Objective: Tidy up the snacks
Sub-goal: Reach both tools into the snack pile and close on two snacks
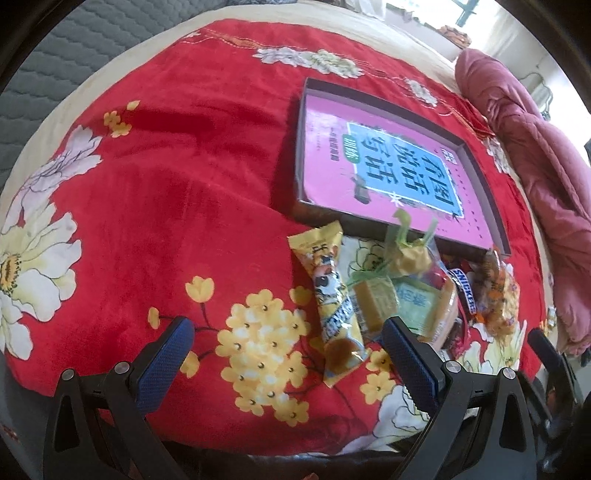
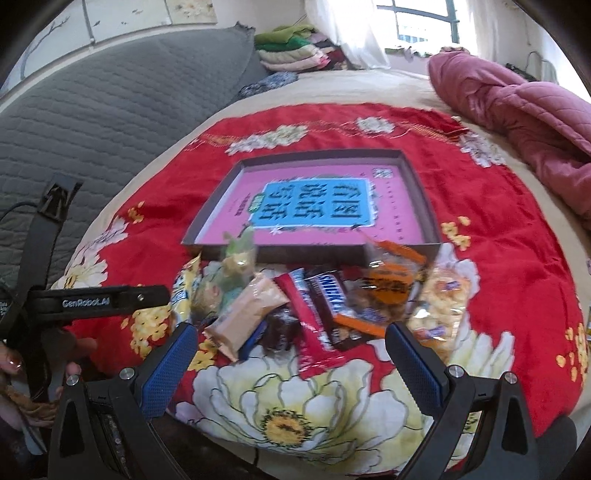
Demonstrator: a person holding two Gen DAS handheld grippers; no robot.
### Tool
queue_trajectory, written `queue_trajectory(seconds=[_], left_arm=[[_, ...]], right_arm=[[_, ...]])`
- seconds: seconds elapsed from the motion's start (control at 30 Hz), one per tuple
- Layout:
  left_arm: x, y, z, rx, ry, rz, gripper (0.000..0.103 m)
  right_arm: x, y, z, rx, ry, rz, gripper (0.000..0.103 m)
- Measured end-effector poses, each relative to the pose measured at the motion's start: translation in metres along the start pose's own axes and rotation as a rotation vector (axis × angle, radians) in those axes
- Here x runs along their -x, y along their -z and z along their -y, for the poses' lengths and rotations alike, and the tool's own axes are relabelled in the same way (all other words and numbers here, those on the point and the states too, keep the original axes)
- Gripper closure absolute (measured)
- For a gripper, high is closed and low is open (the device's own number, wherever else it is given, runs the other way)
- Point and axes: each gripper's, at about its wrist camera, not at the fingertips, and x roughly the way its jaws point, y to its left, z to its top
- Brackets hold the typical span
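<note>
Red floral blanket (image 2: 517, 229): snack pile (image 2: 317, 306) beside empty pink-lined box (image 2: 314, 251). Left gripper (image 1: 288, 350), right gripper (image 2: 291, 354): both wide, empty. Sorting seemingly unstarted; next, grasp Snickers bar (image 2: 328, 299).

Both wrist views above shared snacks (image 1: 402, 295)

Daylight is admitted through a window (image 2: 424, 26) at the far side of the bed (image 2: 332, 88), where the panes are blown out to white. The red blanket (image 1: 166, 203) is evenly lit, with soft shadows cast in its folds. Strong fisheye bending and dark vignetting are seen at all corners. The snack pile (image 2: 295, 302) is smeared by motion blur in the right wrist view.
</note>
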Motion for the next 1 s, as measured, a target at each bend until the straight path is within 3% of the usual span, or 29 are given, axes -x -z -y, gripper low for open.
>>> queue_trajectory(seconds=[0.3,0.57,0.87,1.0], left_arm=[[-0.015,-0.004,-0.009,0.016,0.015,-0.017,0.002],[-0.018,-0.006,-0.003,-0.018,0.044,0.012,0.002],[-0.024,-0.007,-0.002,-0.019,0.097,0.012,0.002],[-0.025,-0.008,-0.004,0.002,0.136,0.016,0.023]], right_arm=[[-0.022,-0.005,-0.014,-0.006,-0.032,-0.06,0.001],[-0.047,-0.007,-0.022,-0.003,-0.015,-0.107,0.031],[-0.063,-0.008,-0.026,-0.007,-0.042,-0.136,0.044],[-0.065,-0.01,-0.027,-0.008,-0.045,-0.126,0.053]])
